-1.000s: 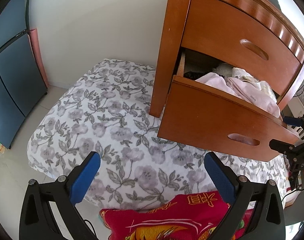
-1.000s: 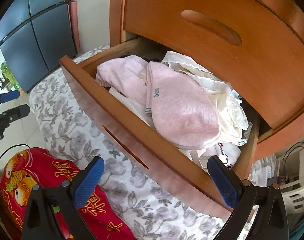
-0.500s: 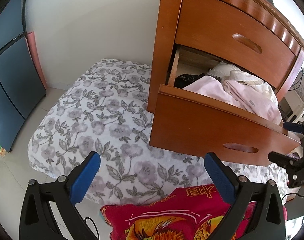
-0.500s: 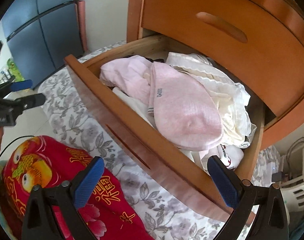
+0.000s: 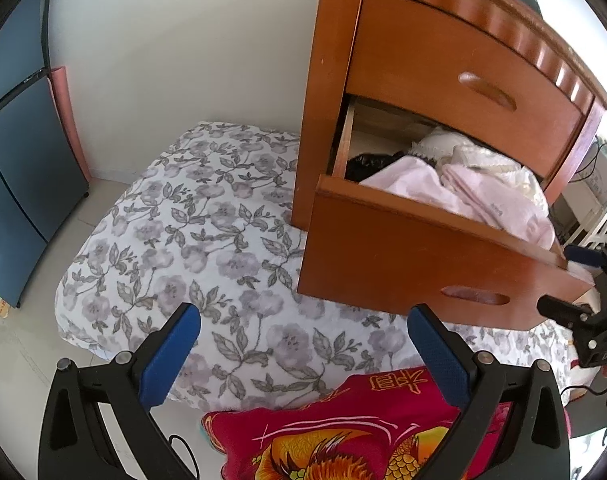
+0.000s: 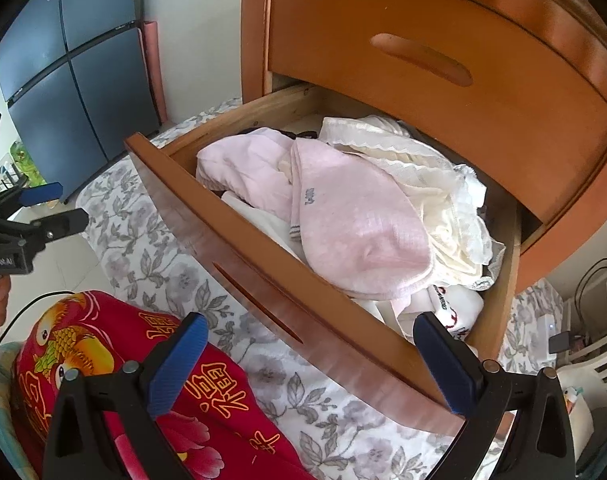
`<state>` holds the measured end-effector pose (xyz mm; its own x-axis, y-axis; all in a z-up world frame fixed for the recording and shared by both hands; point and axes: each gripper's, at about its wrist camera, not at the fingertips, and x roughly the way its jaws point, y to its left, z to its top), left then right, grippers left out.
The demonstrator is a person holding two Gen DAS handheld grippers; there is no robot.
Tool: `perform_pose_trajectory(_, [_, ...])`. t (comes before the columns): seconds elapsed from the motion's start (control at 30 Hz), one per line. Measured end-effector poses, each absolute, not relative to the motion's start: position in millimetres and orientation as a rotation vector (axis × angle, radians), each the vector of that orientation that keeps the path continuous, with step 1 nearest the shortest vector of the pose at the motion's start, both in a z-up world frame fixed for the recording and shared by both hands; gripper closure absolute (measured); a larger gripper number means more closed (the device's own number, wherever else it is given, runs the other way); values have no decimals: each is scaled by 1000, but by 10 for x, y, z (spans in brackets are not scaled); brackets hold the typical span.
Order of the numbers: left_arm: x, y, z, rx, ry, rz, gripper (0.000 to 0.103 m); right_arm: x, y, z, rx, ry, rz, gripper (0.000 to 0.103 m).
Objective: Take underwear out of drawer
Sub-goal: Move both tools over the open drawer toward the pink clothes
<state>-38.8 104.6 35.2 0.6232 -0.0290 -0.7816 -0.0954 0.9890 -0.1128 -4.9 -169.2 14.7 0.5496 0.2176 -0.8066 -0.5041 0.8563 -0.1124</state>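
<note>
The underwear (image 6: 355, 224) lies in a pink and cream heap inside the drawer (image 6: 287, 288). None of it is out yet. In the right camera the heap fills the middle and runs off toward 3 o'clock.

A second ago the drawer was only partly out. Now it has slid further, and more of its inside shows: a dark bit of cloth (image 5: 367, 162) at the far left, then the pink pieces, then the lacy cream ones. So the way in looks clear, and I think the next job is to reach in and grab one piece.

The left gripper (image 5: 303, 350) hangs over the flowery bed (image 5: 191, 240), with the drawer front up at 2 o'clock. Its jaws are spread wide. They hold nothing and touch nothing. A red cushion (image 5: 343, 436) sits at 6 o'clock, just under it.

The right gripper (image 6: 309, 360) hangs in front of the drawer, with the pink piece up at 12 o'clock. Its jaws are spread wide too, and nothing is between them. They do not touch the wood or the clothes.
</note>
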Motion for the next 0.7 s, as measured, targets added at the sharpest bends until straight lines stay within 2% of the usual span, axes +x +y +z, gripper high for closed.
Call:
perform_pose_trajectory(0.4, [-369,1030,722,-116,724,-16,0,-155,-1981,368,-130,784,387,0])
perform_pose_trajectory(0.7, [50,923,1018,-133,676,-95,0,128,-2039,519,-36,749,357,0])
